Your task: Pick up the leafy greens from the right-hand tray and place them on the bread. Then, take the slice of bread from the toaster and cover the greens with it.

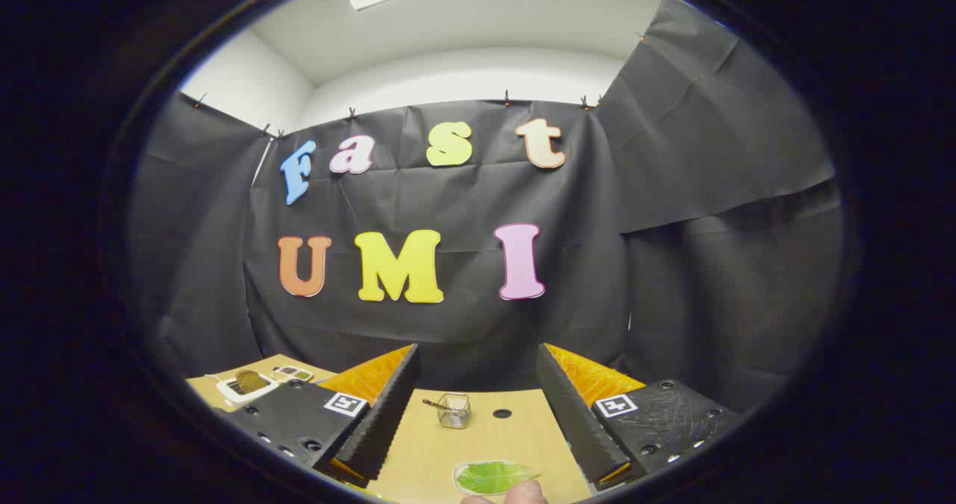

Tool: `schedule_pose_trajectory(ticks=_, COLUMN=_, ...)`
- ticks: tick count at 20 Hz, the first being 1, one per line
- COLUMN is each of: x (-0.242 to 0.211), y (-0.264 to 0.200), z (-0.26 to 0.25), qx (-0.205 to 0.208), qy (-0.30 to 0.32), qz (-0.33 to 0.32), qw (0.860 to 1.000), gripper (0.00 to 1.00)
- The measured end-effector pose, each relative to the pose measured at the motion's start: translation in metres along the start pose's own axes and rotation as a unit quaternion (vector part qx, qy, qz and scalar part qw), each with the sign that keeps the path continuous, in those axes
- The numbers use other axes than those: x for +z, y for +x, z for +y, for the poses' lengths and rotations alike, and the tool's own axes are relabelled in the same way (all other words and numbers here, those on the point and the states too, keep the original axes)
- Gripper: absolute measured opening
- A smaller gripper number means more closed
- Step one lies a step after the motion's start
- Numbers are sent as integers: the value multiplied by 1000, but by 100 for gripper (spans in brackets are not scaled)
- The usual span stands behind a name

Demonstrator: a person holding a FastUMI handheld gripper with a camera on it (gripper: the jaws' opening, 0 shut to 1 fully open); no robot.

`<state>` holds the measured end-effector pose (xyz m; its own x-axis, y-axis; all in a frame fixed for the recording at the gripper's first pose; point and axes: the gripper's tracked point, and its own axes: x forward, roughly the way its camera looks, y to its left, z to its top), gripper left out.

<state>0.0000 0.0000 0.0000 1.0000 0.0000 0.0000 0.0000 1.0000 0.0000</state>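
Note:
My gripper (476, 414) is open, its two black and orange fingers (385, 414) spread wide above the wooden table (523, 437), nothing between them. Low between the fingers lies a green leaf (493, 476) on a small pale tray (459, 474). A fingertip of a person's hand (523, 493) touches the tray's near edge. Beyond the left finger, on the table's far left, sits a white toaster (243, 388) with a brown slice of bread (250, 379) in it. A small plate (295, 373) with something on it lies beside the toaster.
A small wire holder (453, 410) stands on the table just ahead of the fingers, with a dark round hole (502, 414) in the tabletop beside it. The black cloth wall closes the table's far side.

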Motion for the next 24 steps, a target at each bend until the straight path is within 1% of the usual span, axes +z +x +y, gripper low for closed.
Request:
schedule_pose_trajectory(ticks=3, x=1, y=-4, z=-2, qx=0, qy=-4, qz=-2, qw=1000, gripper=95)
schedule_pose_trajectory(ticks=6, x=-2, y=-5, z=-6, qx=-11, qy=2, qz=5, qw=1000, gripper=95)
schedule_pose_trajectory(ticks=8, x=-3, y=-4, z=-9, qx=-18, qy=-12, qz=5, qw=1000, gripper=95)
schedule_pose_trajectory(ticks=11, x=-8, y=-5, z=-7, qx=-14, qy=-18, qz=9, qw=1000, gripper=95)
schedule_pose_trajectory(ticks=13, x=-12, y=-3, z=-12, qx=-21, qy=-25, qz=15, qw=999, gripper=95)
schedule_pose_trajectory(ticks=19, x=-13, y=3, z=-17, qx=-25, qy=-13, qz=14, qw=999, gripper=95)
schedule_pose_trajectory(ticks=24, x=-16, y=4, z=-18, qx=-23, qy=-17, qz=17, qw=999, gripper=95)
